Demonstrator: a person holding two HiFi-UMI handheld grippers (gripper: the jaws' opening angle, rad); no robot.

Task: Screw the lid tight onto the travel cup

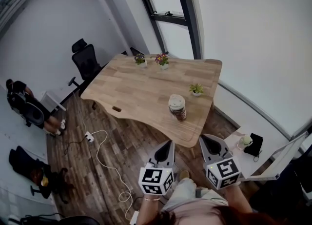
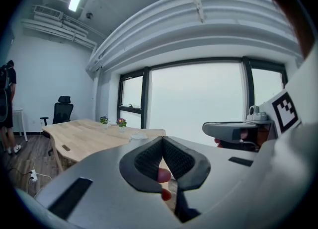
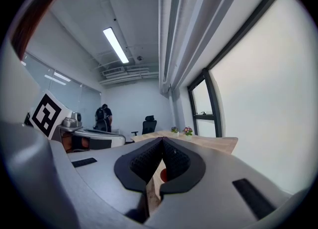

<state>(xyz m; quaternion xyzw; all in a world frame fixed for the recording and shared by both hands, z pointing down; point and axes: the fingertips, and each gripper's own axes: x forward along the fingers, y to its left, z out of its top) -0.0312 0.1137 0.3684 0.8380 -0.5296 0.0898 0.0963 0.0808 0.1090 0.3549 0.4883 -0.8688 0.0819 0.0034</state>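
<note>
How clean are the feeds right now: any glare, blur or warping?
Head view: even light, sharp; fisheye bends the walls, travel cup clear on the table. Left gripper view: window washed out white, left gripper blocks the lower frame. Right gripper view: heavy barrel warp, window overexposed, right gripper fills the foreground.

The left tool (image 1: 169,145) and the right tool (image 1: 206,140) are held side by side low in front of the person, near each other but apart. Both point away from the person, the left one tipped slightly downward and the right one about level. In each tool's own view, the two jaws meet at the tips with nothing gripped between them. The left forearm (image 1: 150,204) and right forearm (image 1: 240,198) reach forward behind the tools.
</note>
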